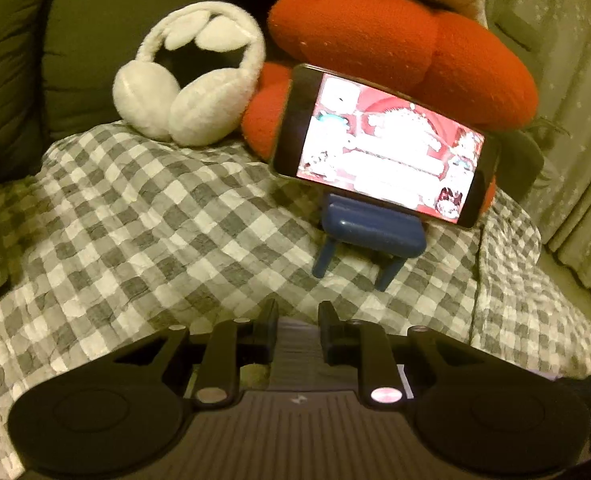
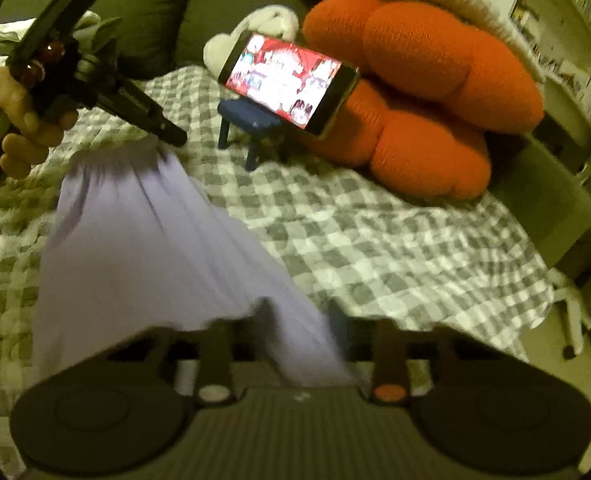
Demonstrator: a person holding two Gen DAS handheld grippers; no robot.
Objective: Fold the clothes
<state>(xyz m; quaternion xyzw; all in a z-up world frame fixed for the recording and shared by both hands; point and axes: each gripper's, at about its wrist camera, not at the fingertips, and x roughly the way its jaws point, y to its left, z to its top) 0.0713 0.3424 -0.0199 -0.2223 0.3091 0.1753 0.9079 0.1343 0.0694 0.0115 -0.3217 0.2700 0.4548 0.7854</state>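
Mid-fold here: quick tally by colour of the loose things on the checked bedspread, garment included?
Lavender: 1, the garment
Orange: 1, the lobed cushion
White: 1, the fluffy earmuffs
Blue: 1, the little stool-shaped stand
Black: 1, the phone on it
Total: 5

The left gripper point(image 2: 175, 138) is angling downward, gripped around its handle by a bare hand point(image 2: 23, 120) — its fingers point(image 2: 163, 128) are pinching together on the top edge of a pale garment. The right gripper point(image 2: 299, 312) is also tilting down, its fingers point(image 2: 265, 312) showing blurred and closing on the same cloth — nearly shut.
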